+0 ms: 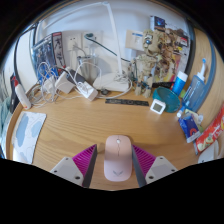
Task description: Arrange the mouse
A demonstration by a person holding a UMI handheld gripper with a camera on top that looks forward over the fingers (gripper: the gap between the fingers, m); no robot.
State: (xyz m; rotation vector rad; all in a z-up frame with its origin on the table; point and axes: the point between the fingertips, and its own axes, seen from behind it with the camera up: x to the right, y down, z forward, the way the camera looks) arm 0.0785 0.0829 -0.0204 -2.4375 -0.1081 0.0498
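A pale pink mouse (118, 158) lies on the wooden desk (90, 120), between my two fingers. My gripper (113, 162) is open, with its magenta pads (87, 157) standing on either side of the mouse. A narrow gap shows at each side, and the mouse rests on the desk. The mouse's rear end runs out of sight at the bottom of the view.
A white cloth (29, 135) lies on the desk to the left. A black strip (127, 101) and a small white box (158, 106) lie beyond the mouse. A teal cup (166, 99), blue items (190, 123) and cluttered shelves with cables (70, 80) stand further off.
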